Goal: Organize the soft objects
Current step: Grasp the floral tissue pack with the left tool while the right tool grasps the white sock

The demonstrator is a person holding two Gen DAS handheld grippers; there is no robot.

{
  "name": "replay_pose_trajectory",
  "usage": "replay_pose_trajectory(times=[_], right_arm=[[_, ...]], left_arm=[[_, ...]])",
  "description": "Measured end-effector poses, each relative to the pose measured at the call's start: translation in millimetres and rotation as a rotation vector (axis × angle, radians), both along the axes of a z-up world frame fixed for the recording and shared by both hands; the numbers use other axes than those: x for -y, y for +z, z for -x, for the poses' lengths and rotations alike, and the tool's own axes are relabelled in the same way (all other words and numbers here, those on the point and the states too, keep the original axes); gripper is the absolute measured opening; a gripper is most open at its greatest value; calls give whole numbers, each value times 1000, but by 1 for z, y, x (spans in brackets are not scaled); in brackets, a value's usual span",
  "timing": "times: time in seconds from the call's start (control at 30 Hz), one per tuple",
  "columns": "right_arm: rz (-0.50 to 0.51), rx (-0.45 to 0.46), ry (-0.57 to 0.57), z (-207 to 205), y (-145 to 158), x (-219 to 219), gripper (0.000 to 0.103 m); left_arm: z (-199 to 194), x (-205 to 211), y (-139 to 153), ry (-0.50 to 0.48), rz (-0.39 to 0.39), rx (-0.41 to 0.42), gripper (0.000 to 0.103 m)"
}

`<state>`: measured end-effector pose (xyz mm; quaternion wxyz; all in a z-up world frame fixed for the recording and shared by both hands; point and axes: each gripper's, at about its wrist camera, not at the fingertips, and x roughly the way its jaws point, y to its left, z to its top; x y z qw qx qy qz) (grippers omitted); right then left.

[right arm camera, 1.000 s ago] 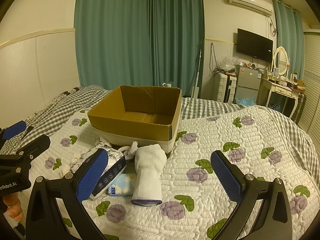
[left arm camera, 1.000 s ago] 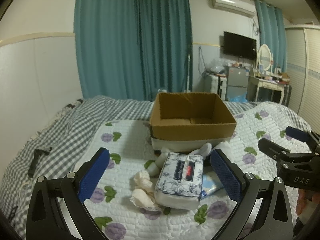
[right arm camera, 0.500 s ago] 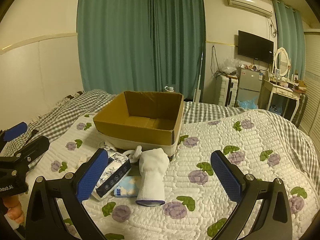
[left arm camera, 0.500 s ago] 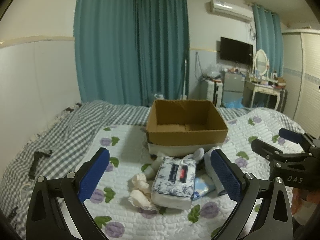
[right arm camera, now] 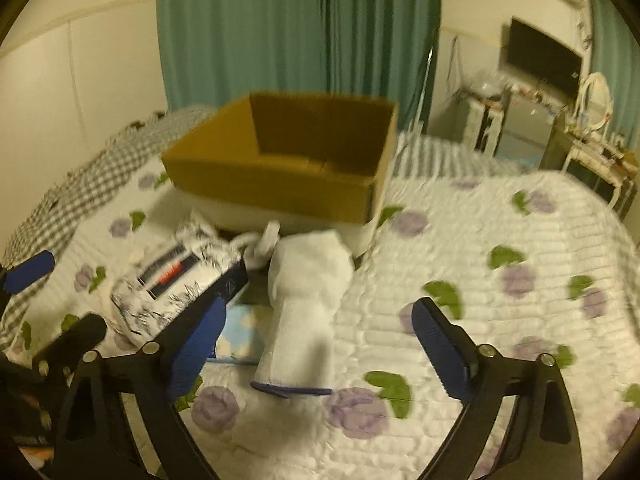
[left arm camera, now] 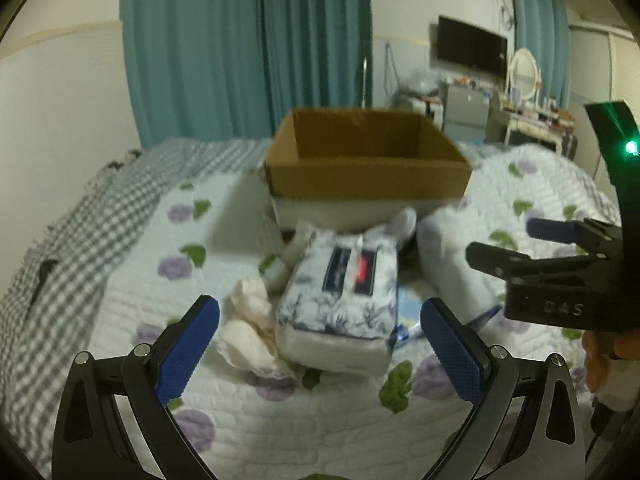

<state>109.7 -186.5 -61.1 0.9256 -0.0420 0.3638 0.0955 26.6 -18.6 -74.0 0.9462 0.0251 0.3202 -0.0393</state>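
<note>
Here, both claws, the left claw (left arm camera: pixel 320 342) and right claw (right arm camera: pixel 318 330), hang spread and empty over a tissue pack (left arm camera: pixel 342 300) and white sock (right arm camera: pixel 306 296) piled on the bed (right arm camera: pixel 500 320), just before the cardboard box (right arm camera: pixel 288 172) apparently meant to receive them.

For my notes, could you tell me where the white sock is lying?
In the right wrist view, the white sock lies on the quilt before the cardboard box, right of the tissue pack.

box (left arm camera: pixel 368 176): 1 | tissue pack (left arm camera: pixel 344 292): 1 | sock (right arm camera: pixel 308 292): 1 | grippers: 2
</note>
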Motion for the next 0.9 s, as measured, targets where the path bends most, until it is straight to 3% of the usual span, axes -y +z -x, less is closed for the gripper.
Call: replay_pose_trajectory(times=[0.23, 0.47, 0.57, 0.9], right_arm=[[-3, -90, 13, -36, -39, -9, 84], [-53, -155, 18, -49, -53, -2, 45], [-47, -148, 20, -47, -51, -2, 39], [-53, -87, -7, -25, -29, 6, 30]], left_arm=[[-25, -2, -27, -9, 18, -85, 101], [-43, 5, -44, -56, 24, -134, 101], [-46, 8, -51, -74, 18, -157, 88], [-31, 9, -27, -90, -20, -80, 80]])
